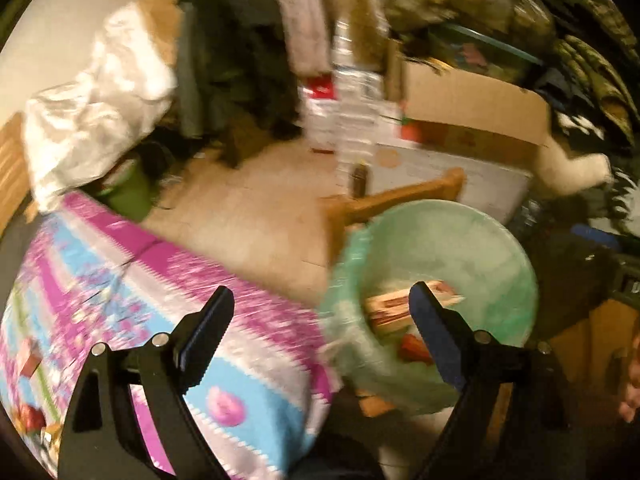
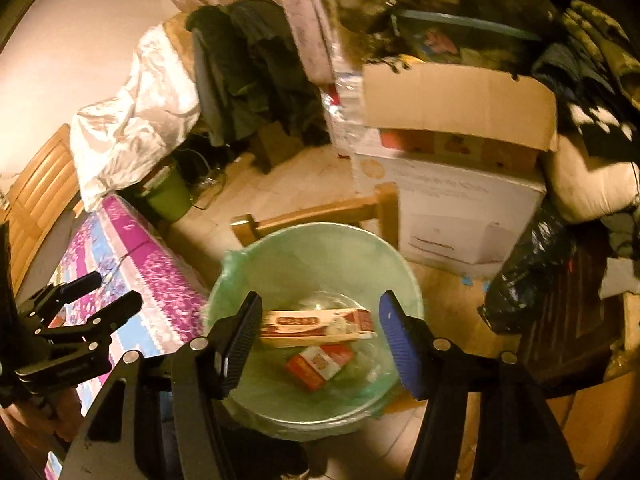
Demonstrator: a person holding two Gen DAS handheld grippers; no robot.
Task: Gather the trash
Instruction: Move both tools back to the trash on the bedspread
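Right gripper [image 2: 320,312] hangs spread and empty over the bin [image 2: 320,248], red box [image 2: 320,364] at six o'clock; left gripper [image 1: 322,304] also spread.

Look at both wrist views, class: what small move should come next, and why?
Probably swing the right claw back toward the table for more trash: it hangs open and empty over the lined bin, where the long carton and red box already lie.
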